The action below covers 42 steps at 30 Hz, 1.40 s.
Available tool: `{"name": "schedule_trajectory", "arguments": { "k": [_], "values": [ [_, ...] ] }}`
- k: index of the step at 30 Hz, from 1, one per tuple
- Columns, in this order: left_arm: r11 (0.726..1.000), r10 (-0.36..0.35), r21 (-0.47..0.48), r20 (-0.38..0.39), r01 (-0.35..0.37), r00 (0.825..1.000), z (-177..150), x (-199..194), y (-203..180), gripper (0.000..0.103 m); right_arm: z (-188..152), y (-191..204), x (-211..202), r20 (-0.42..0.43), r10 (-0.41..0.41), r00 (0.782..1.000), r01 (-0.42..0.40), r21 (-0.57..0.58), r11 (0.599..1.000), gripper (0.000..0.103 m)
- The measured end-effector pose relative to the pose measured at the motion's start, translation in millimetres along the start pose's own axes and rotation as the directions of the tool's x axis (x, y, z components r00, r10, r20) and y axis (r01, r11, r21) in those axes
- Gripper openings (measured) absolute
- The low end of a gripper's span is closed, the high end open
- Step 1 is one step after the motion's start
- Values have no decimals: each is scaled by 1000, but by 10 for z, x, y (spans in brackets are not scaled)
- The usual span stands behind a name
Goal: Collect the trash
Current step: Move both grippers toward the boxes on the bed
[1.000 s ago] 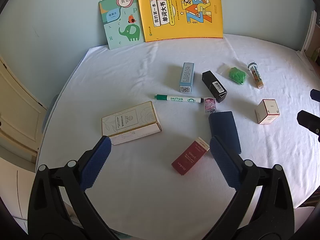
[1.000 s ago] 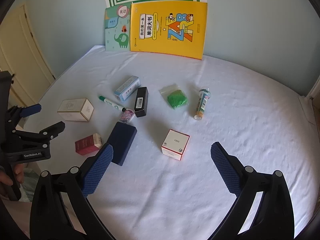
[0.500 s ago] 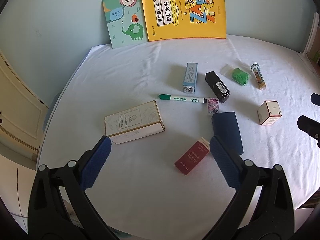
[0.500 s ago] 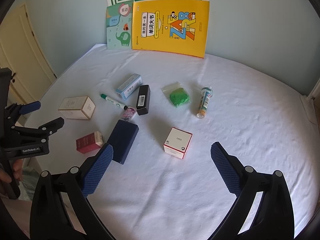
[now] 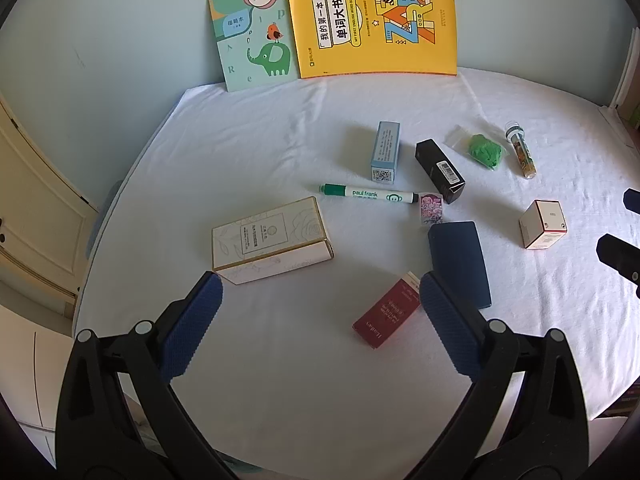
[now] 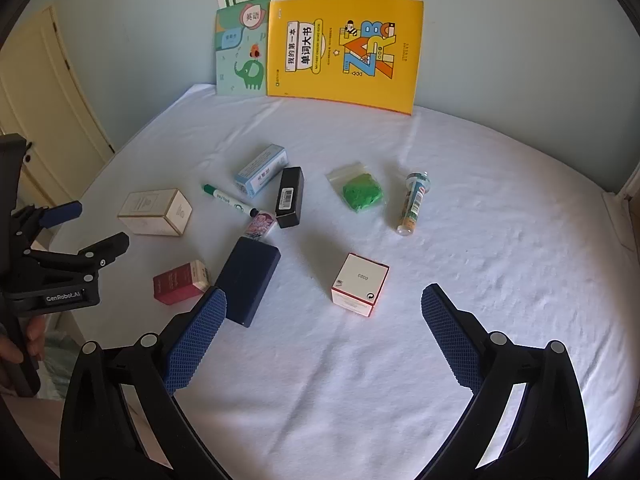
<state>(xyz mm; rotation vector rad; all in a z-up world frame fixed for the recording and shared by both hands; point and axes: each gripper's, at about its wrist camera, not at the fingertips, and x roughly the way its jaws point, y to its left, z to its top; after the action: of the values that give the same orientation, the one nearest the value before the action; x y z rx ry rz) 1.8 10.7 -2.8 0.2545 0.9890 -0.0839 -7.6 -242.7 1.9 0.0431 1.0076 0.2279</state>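
Left gripper (image 5: 320,320) spread wide, empty; cream box (image 5: 270,240) lies just ahead-left, long axis crosswise, red box (image 5: 388,310) beside its right finger. Right gripper (image 6: 322,332) also spread, empty; white cube box (image 6: 360,284) sits straight ahead, nearest it.

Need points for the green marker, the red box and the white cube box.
green marker (image 5: 370,194), left wrist view, middle of its white barrel.
red box (image 5: 386,312), left wrist view, centre of its red top face.
white cube box (image 6: 362,276), right wrist view, centre of its top face.
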Motion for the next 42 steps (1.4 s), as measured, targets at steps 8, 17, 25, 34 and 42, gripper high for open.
{"name": "schedule_trajectory", "arguments": {
  "k": [8,17,25,34,42],
  "values": [
    [1000,1,2,-3,-1,1000,-17,15,11,97,-9,10,9,-5,3,1000,-3,1,1000,97],
    [1000,4,1,-4,-4,1000,-36,38,19,97,-6,18,17,-7,3,1000,-3,-1,1000,97],
    [1000,5,2,-5,-5,1000,-39,39,12,97,-9,32,20,-8,5,1000,-5,-1,1000,97],
    [1000,3,2,-7,-3,1000,-32,32,8,97,-16,49,23,-9,7,1000,-7,-2,1000,97],
    [1000,3,2,-8,-3,1000,-31,33,5,97,-12,58,30,-12,9,1000,-9,-5,1000,97]
  ]
}}
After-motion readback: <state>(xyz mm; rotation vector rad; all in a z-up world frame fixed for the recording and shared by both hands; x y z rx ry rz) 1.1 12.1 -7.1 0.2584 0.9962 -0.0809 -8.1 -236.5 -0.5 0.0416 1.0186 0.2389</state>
